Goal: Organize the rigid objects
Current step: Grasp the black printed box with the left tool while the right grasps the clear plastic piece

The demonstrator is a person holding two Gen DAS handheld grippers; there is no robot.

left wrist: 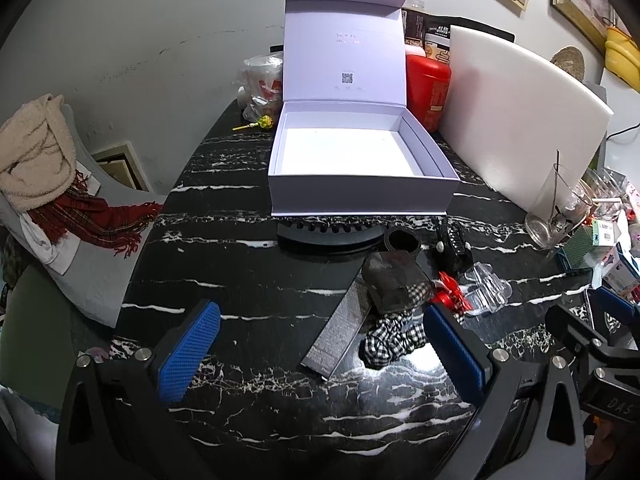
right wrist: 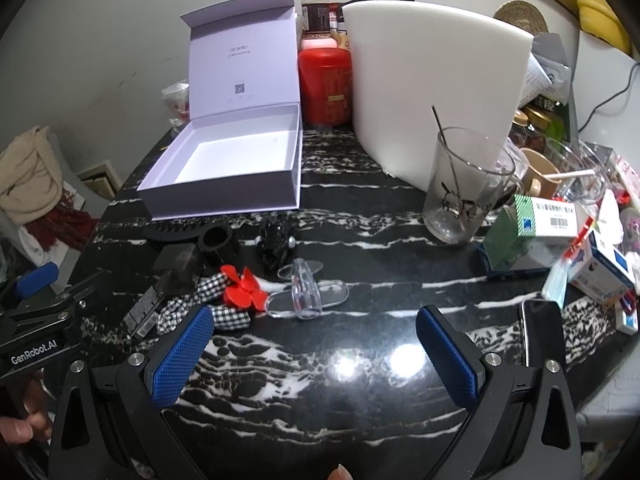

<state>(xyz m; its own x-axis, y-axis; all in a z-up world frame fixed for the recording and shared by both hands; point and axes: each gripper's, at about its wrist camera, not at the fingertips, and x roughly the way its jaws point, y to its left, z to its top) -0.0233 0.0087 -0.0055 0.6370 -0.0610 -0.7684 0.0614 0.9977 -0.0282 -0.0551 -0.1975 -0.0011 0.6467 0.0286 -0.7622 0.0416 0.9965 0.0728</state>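
An open white box with its lid up stands on the black marble table; it is empty. In front of it lie small items: a black comb, a black ring, a dark block, a long dark flat box, a checkered hair tie, a red clip, a black claw clip and a clear plastic clip. My left gripper is open above the long box. My right gripper is open, just short of the clear clip.
A white board leans at the back right beside a red jar. A glass with a spoon, medicine boxes and a phone crowd the right side. A chair with cloths stands left of the table.
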